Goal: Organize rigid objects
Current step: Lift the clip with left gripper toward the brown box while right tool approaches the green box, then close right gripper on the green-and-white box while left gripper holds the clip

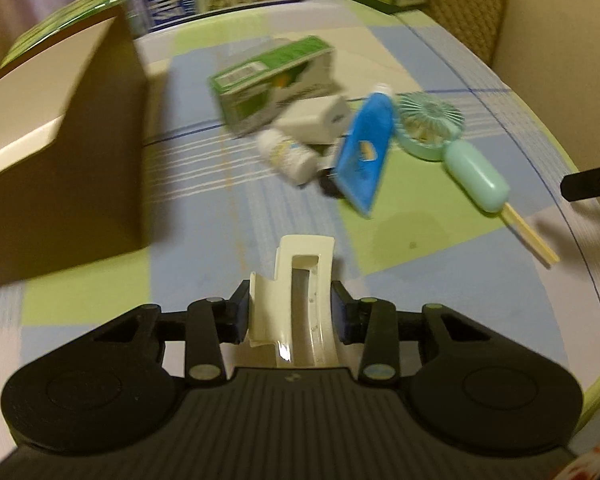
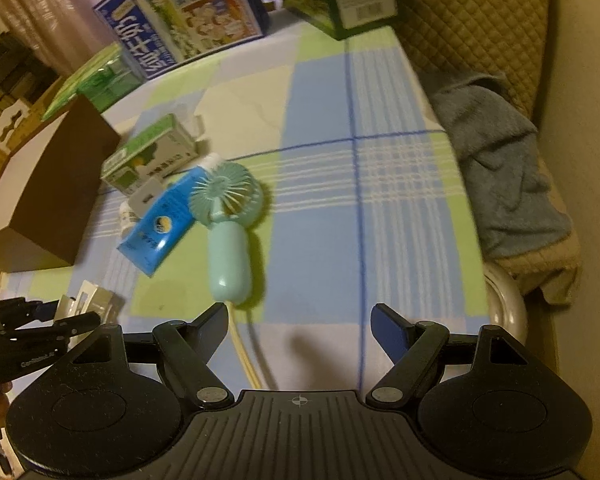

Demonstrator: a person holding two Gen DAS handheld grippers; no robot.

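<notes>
My left gripper [image 1: 291, 312] is shut on a cream hair claw clip [image 1: 296, 292], held above the checked tablecloth; the clip also shows in the right wrist view [image 2: 92, 300]. Ahead lies a pile: a green carton [image 1: 272, 80], a white adapter [image 1: 316, 120], a small white bottle [image 1: 288, 154], a blue tube [image 1: 366, 152] and a mint hand fan [image 1: 452, 148]. An open brown box [image 1: 60, 152] stands to the left. My right gripper [image 2: 300, 324] is open and empty, just short of the fan's handle [image 2: 228, 256]; the fan's cream strap runs between its fingers.
Large printed boxes [image 2: 188, 12] stand along the table's far edge. A quilted chair with a grey-blue cloth [image 2: 500, 152] is to the right of the table. The table edge curves close on the right side.
</notes>
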